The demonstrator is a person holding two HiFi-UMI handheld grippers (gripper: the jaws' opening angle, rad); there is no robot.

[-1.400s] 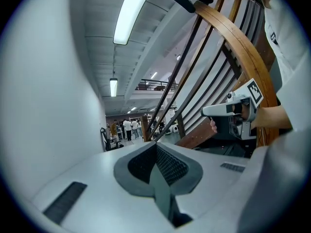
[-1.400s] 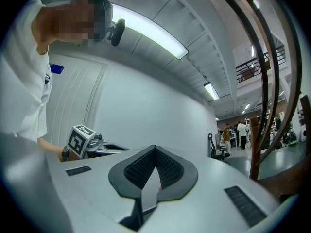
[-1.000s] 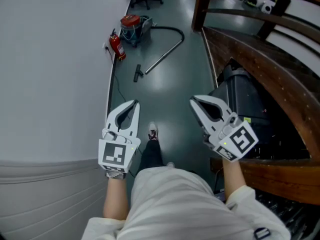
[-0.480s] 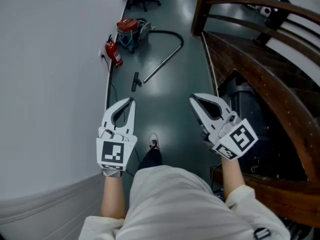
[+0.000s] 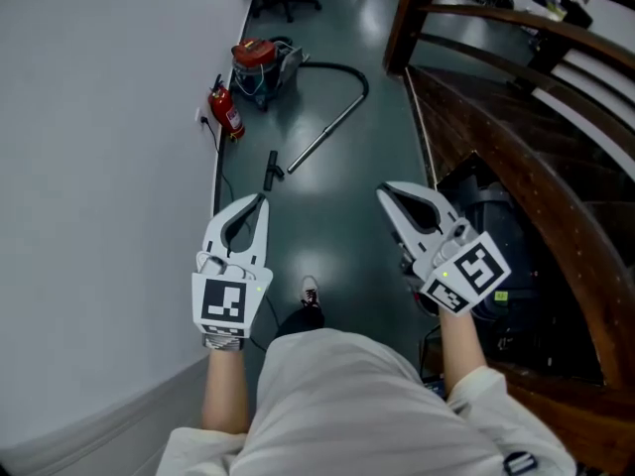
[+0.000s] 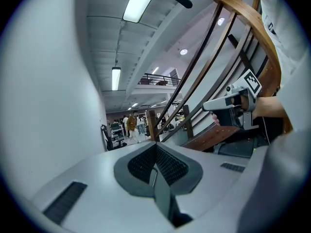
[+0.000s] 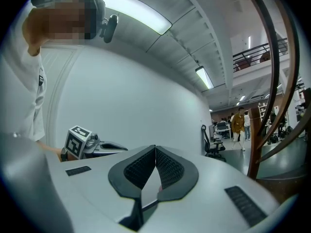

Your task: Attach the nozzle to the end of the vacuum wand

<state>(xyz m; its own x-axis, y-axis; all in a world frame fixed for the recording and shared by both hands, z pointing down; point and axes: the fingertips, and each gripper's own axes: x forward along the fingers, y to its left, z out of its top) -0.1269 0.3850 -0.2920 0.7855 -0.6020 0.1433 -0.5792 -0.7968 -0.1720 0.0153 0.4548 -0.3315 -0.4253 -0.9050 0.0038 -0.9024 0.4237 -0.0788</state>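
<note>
Head view: left gripper [image 5: 262, 202] and right gripper [image 5: 383, 195] carry nothing, jaws pressed together; nozzle [image 5: 271, 171] lies at the left's twelve o'clock, nearer than before.

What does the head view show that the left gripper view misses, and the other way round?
Only the head view shows the floor ahead: the vacuum canister, its wand, the loose nozzle and a red fire extinguisher. Only the left gripper view shows a ceiling light, a balcony and distant people. Both show the left gripper, the right gripper, each shut and empty, the wooden railing and the pale wall.
</note>
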